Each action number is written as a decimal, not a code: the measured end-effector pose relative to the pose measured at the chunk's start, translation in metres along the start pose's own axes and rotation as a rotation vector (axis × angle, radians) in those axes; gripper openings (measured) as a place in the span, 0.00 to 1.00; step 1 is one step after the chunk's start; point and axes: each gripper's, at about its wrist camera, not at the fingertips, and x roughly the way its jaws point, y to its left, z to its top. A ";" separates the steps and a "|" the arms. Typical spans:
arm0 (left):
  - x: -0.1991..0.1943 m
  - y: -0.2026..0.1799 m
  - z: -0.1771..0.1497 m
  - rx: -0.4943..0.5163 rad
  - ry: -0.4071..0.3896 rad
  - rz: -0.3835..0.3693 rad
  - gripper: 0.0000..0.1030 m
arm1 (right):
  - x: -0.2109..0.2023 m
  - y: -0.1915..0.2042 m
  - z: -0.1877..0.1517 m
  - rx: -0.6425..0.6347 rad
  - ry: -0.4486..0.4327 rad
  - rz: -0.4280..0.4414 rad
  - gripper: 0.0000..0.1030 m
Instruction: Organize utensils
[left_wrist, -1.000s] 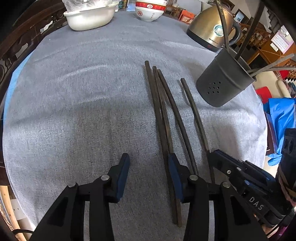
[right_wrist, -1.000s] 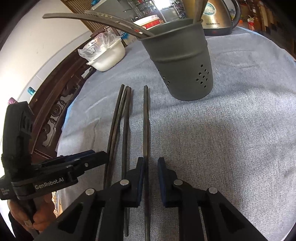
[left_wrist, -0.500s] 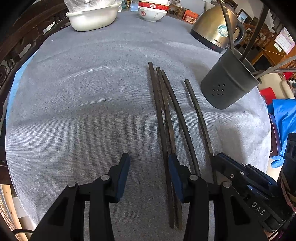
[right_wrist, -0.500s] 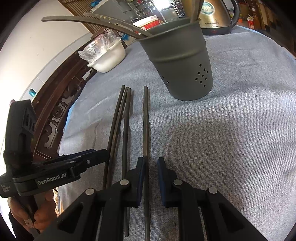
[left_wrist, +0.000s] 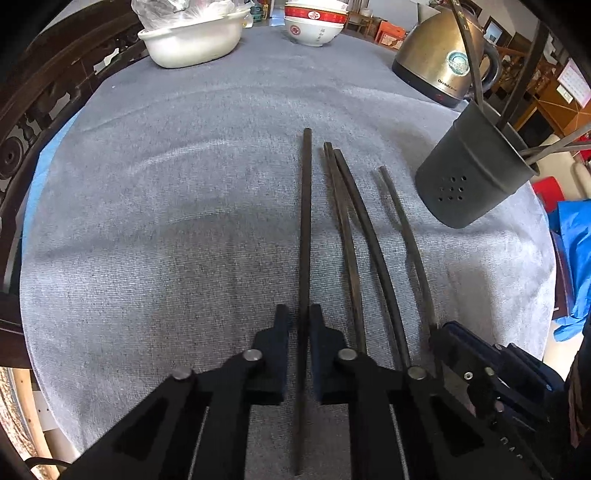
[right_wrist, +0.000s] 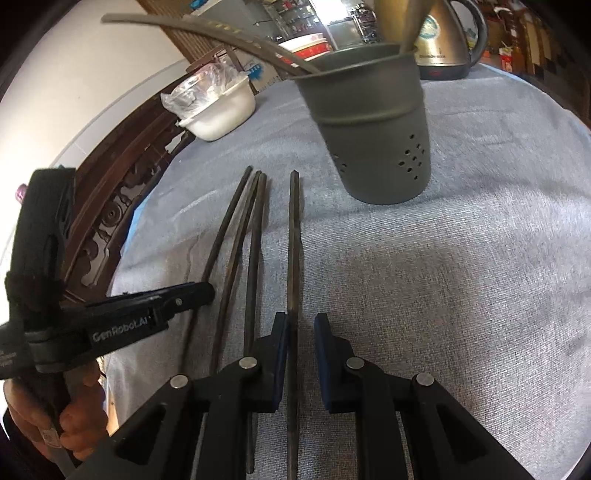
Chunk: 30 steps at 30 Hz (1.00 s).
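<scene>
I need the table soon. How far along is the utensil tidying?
Done: a few utensils stand in the grey holder. In hand: the left tool is closed on the leftmost chopstick, the right tool on the rightmost chopstick, whose far tip looks slightly raised. Left: the two middle chopsticks lie on the cloth, and none of the four is in the holder yet.
</scene>
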 end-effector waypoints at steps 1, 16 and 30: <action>0.000 0.001 0.000 0.001 0.001 -0.008 0.06 | 0.000 0.004 -0.001 -0.029 -0.003 -0.030 0.11; -0.020 0.019 -0.033 0.038 0.061 -0.076 0.05 | -0.004 -0.004 -0.002 0.075 0.130 -0.024 0.08; -0.023 0.023 0.020 0.014 0.038 -0.097 0.15 | 0.009 -0.012 0.040 0.124 0.092 -0.009 0.15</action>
